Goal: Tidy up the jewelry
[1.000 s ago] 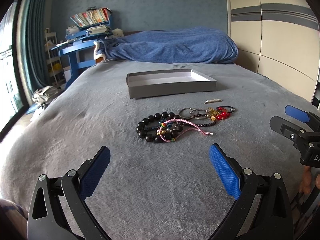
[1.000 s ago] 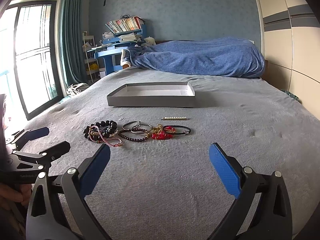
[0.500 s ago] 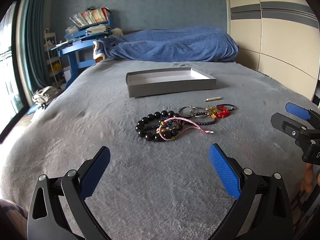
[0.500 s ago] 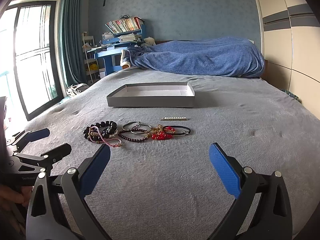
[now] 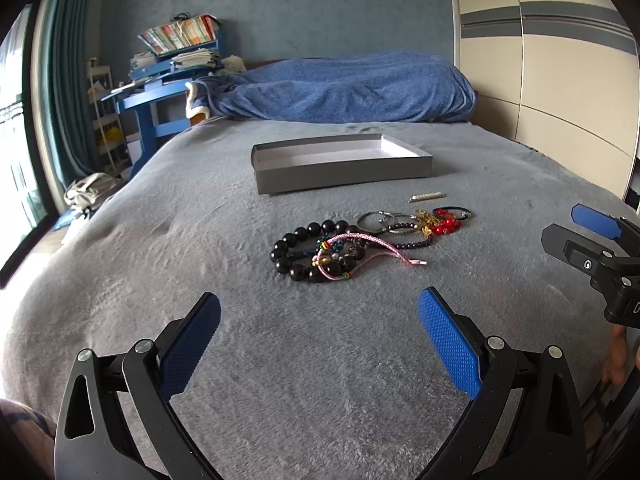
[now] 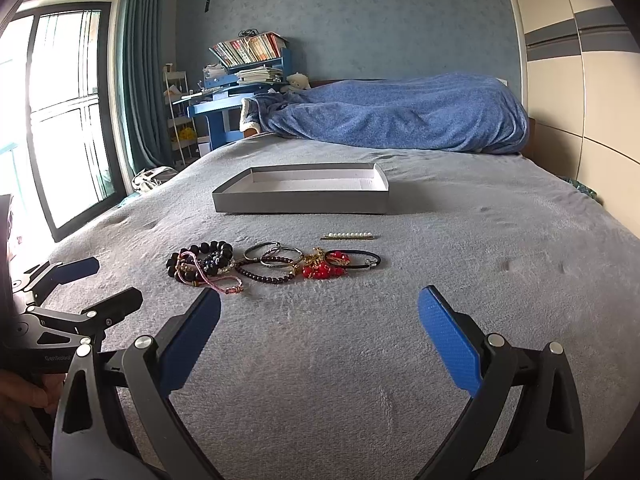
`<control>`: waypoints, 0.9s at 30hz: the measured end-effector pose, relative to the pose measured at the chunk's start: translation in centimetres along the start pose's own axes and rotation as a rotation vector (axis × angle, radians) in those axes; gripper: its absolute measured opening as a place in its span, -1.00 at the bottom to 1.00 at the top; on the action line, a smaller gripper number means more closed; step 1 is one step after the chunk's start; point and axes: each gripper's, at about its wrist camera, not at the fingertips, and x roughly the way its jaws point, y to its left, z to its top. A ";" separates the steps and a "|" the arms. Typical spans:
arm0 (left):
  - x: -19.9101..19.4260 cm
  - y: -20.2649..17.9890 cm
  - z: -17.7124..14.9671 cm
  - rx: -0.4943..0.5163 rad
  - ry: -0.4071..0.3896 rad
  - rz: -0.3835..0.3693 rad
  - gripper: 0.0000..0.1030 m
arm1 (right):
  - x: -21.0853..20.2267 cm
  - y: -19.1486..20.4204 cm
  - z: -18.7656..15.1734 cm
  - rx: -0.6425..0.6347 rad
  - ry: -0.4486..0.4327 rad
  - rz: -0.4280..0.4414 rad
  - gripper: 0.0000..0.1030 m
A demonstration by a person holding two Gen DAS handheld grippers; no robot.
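Note:
A row of jewelry lies on the grey bedspread: a black bead bracelet (image 5: pixel 298 256) (image 6: pixel 200 260) tangled with a pink cord bracelet (image 5: pixel 372 254) (image 6: pixel 208 278), metal bangles (image 5: pixel 380 220) (image 6: pixel 276 254), a dark bead strand (image 6: pixel 264 276), a red and gold piece (image 5: pixel 442 224) (image 6: pixel 322 268), a black band (image 6: pixel 360 260) and a pearl hair clip (image 5: pixel 426 197) (image 6: pixel 348 235). Behind them sits an empty grey tray (image 5: pixel 344 170) (image 6: pixel 300 200). My left gripper (image 5: pixel 318 344) (image 6: pixel 82 284) is open, short of the beads. My right gripper (image 6: pixel 320 340) (image 5: pixel 576 228) is open too, nothing in it.
A blue blanket (image 6: pixel 400 112) is heaped at the head of the bed. A blue desk with books (image 6: pixel 240 80) and a window with curtains stand to the left. Wardrobe doors (image 5: pixel 540 80) run along the right. A hand (image 6: pixel 28 392) holds the left gripper's handle.
Both grippers have crept slightly closer to the jewelry. Neither has opened, shut or touched anything, and the jewelry and tray lie as before.

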 end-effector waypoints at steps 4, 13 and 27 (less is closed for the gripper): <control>0.0 0.2 -0.3 0.004 0.003 0.001 0.90 | 0.0 0.0 0.0 0.000 0.001 0.000 0.90; 0.0 0.0 -0.3 0.009 0.007 0.002 0.90 | 0.1 0.0 0.0 0.003 0.003 0.002 0.90; -0.1 0.2 -0.4 0.009 0.008 0.003 0.90 | 0.1 -0.1 0.0 0.004 0.007 0.000 0.90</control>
